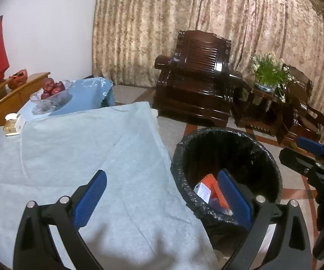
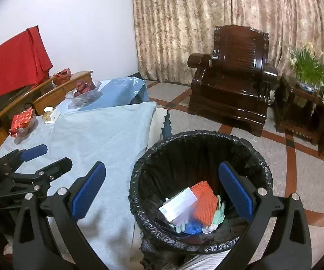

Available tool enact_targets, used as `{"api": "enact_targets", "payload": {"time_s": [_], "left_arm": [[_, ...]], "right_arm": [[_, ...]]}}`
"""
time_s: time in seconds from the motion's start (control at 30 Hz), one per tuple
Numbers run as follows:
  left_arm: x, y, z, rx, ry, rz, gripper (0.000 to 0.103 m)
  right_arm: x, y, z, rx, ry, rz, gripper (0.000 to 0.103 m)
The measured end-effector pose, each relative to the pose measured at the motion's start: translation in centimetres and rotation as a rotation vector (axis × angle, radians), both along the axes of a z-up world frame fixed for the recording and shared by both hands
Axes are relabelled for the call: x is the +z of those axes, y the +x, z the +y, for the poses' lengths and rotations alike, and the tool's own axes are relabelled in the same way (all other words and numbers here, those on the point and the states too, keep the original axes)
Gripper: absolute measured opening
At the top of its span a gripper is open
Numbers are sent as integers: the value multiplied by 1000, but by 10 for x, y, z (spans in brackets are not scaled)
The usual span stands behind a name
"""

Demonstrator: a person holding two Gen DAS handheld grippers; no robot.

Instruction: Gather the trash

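A bin with a black liner (image 1: 177, 157) (image 2: 137, 171) stands on the floor beside the cloth-covered table (image 1: 83, 157) (image 2: 99, 139). Inside lie a white box (image 2: 180, 204) (image 1: 203, 191), an orange foam net (image 2: 204, 203) (image 1: 210, 181) and blue and pale green gloves (image 2: 193, 228). My left gripper (image 1: 162, 199) (image 2: 47, 158) stands open and empty, straddling the table's edge and the bin's near rim. My right gripper (image 2: 162, 191) (image 1: 291, 147) is open and empty too, held above the bin's mouth.
On the table's far side are a bag of red fruit (image 1: 52, 87) (image 2: 84, 88), a small jar (image 1: 11, 123) and a red packet (image 2: 21, 121). A dark wooden armchair (image 1: 198, 76) (image 2: 231, 74) and a side table with a plant (image 1: 268, 72) stand by the curtain.
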State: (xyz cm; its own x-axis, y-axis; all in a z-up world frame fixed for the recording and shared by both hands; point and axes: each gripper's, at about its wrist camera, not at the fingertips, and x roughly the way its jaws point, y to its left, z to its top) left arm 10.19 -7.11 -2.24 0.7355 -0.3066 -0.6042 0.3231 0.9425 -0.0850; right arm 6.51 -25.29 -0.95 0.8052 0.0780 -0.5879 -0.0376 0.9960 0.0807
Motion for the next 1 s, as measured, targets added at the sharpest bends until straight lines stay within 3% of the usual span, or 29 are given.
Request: {"api": "enact_targets", "payload": {"time_s": [0.43, 1.0], "left_arm": [[23, -17, 10, 25, -15, -53, 97], [29, -24, 15, 43, -23, -74, 97]], "right_arm": [[14, -13, 12, 19, -17, -37, 98], [18, -17, 17, 29, -31, -52, 98]]}}
